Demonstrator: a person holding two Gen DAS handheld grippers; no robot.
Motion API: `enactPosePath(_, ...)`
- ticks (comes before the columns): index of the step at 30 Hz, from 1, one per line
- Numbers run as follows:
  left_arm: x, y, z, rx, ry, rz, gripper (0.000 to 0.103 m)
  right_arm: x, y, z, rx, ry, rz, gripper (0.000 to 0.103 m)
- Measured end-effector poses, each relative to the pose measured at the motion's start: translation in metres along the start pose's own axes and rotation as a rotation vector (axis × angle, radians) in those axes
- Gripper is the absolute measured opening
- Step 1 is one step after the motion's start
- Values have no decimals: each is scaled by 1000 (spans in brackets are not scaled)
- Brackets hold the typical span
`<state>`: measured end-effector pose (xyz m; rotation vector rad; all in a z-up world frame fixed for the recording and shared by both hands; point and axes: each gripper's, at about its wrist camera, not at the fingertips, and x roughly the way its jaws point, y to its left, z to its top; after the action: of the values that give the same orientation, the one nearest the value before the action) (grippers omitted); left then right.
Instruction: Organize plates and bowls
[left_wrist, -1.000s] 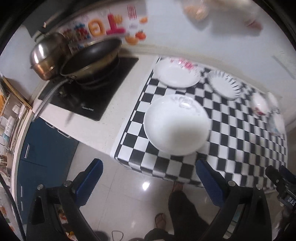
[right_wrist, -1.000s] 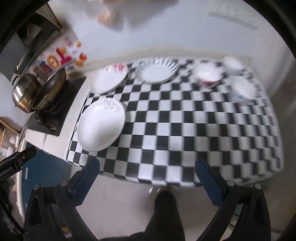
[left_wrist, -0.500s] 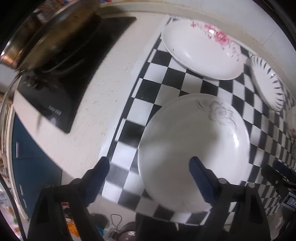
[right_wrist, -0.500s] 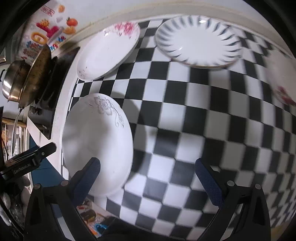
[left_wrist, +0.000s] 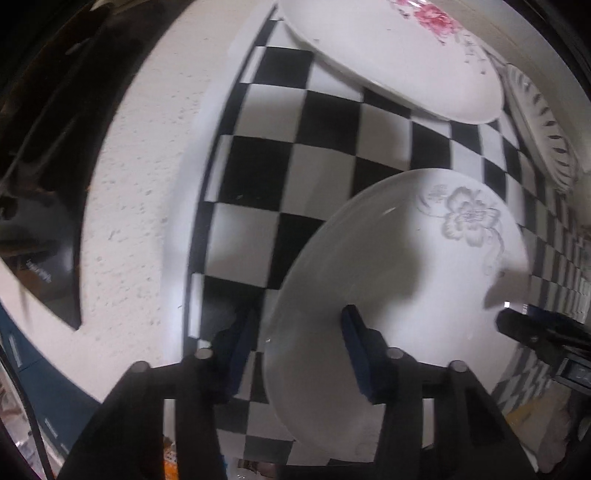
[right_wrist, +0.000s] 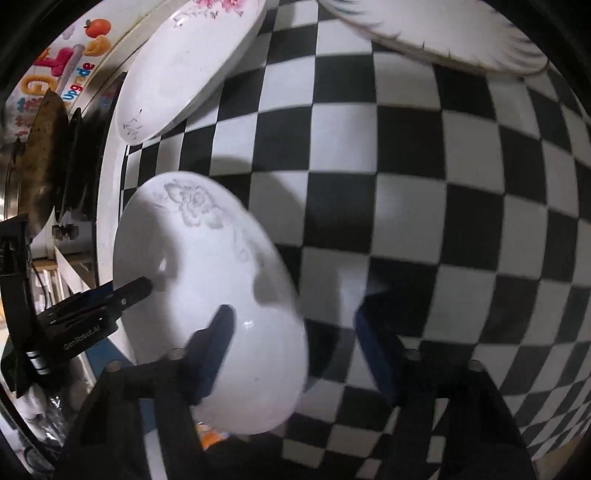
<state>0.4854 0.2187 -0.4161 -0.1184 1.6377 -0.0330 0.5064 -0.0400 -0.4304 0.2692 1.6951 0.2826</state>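
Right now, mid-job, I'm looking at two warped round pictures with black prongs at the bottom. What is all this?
There is no robot arm: a person holds a two-finger gripper in each hand, and a fisheye camera on each looks along its fingers. One picture is the left gripper's view, the other the right gripper's. The blue-padded prongs are their fingers.

On the checkered cloth lie a grey-flower plate, a pink-flower plate and a striped-rim plate. A dark pan sits off to the left.

Each gripper straddles an opposite rim of the grey-flower plate. Both sets of jaws have just been closing, but the pads do not yet press on it, so nothing is held.
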Motion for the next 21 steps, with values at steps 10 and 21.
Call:
enactPosePath(10,-15,-1,-10,23,-12,9,39,6,10,-16,-3,-5,-29,23)
enactPosePath(21,-49,-45,-14,29,-26,23,39,-20,-17,-25,-13,-16,-2,23)
